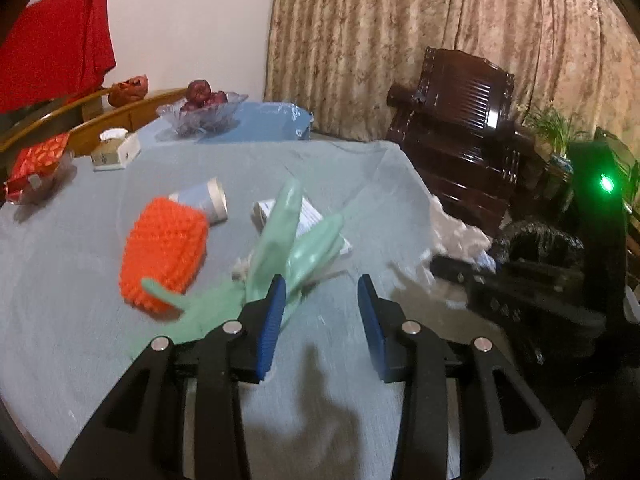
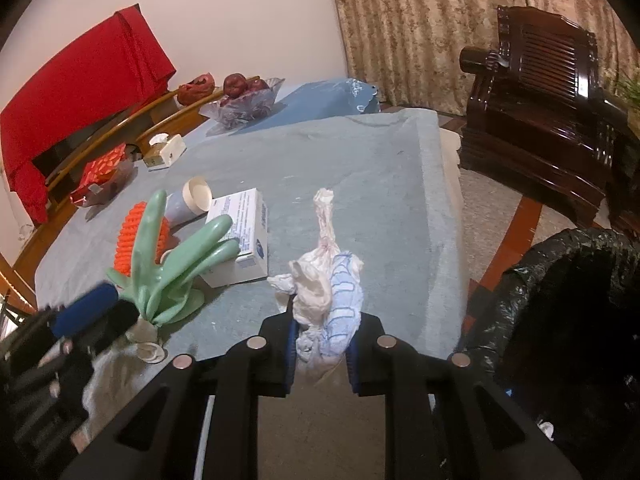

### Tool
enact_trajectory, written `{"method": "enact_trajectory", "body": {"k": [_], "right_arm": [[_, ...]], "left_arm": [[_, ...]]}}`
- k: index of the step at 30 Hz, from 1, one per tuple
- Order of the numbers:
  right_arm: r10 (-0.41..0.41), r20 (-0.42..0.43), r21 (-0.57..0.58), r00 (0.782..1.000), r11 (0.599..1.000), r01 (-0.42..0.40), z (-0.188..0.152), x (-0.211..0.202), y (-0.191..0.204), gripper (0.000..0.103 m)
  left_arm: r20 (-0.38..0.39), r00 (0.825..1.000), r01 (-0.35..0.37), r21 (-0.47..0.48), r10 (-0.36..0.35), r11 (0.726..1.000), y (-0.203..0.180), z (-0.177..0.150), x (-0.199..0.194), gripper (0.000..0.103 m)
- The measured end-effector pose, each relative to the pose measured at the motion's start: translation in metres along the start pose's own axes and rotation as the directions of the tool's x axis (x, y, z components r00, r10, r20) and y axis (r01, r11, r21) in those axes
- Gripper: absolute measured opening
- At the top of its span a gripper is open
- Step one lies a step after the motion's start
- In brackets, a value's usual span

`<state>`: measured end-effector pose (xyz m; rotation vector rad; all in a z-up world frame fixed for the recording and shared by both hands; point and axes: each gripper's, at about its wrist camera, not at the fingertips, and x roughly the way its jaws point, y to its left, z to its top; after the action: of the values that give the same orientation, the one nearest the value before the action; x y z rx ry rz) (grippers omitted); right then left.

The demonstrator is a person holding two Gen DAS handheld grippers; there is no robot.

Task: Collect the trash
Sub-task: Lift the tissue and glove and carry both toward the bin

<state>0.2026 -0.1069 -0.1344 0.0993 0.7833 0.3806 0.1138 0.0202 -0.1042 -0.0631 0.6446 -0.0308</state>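
Observation:
My left gripper (image 1: pixel 322 292) is open over the grey-blue tablecloth (image 1: pixel 80 340), with a green rubber glove (image 1: pixel 292 240) just left of and beyond its left finger. My right gripper (image 2: pixel 322 320) is shut on a crumpled white and blue plastic bag (image 2: pixel 328 288), held near the table's right edge. The glove (image 2: pixel 176 256) also shows in the right wrist view, by the left gripper (image 2: pixel 86 312). A white carton (image 2: pixel 240 232), a paper cup (image 2: pixel 188 200) and an orange knitted thing (image 1: pixel 164 248) lie behind it. A black-lined bin (image 2: pixel 560 312) stands at the right.
A glass fruit bowl (image 1: pixel 200 116), a small white box (image 1: pixel 116 152) and a red packet (image 1: pixel 36 164) sit at the table's far left. A dark wooden armchair (image 2: pixel 536 112) stands beyond the table's right edge. Curtains hang behind.

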Motion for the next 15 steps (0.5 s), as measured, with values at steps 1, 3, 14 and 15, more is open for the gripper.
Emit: {"method": "enact_trajectory", "body": {"k": [1, 3, 14, 15], "right_arm": [[-0.001, 0.002, 0.001, 1.000, 1.000, 0.001, 0.000, -0.001, -0.001, 0.020], [0.000, 0.005, 0.002, 1.000, 1.000, 0.000, 0.000, -0.002, -0.001, 0.020], [0.003, 0.005, -0.010, 1.000, 1.000, -0.003, 0.000, -0.004, 0.001, 0.020], [0.003, 0.006, -0.013, 1.000, 1.000, -0.003, 0.000, -0.004, 0.001, 0.020]], "left_arm": [[0.000, 1.000, -0.007, -0.008, 0.007, 1.000, 0.002, 0.003, 0.003, 0.037], [-0.005, 1.000, -0.024, -0.023, 0.024, 0.999, 0.008, 0.007, 0.010, 0.037], [-0.061, 0.996, -0.073, -0.059, 0.069, 0.996, 0.019, 0.004, 0.033, 0.034], [-0.065, 0.996, -0.064, -0.056, 0.060, 0.996, 0.019, 0.003, 0.034, 0.020]]}}
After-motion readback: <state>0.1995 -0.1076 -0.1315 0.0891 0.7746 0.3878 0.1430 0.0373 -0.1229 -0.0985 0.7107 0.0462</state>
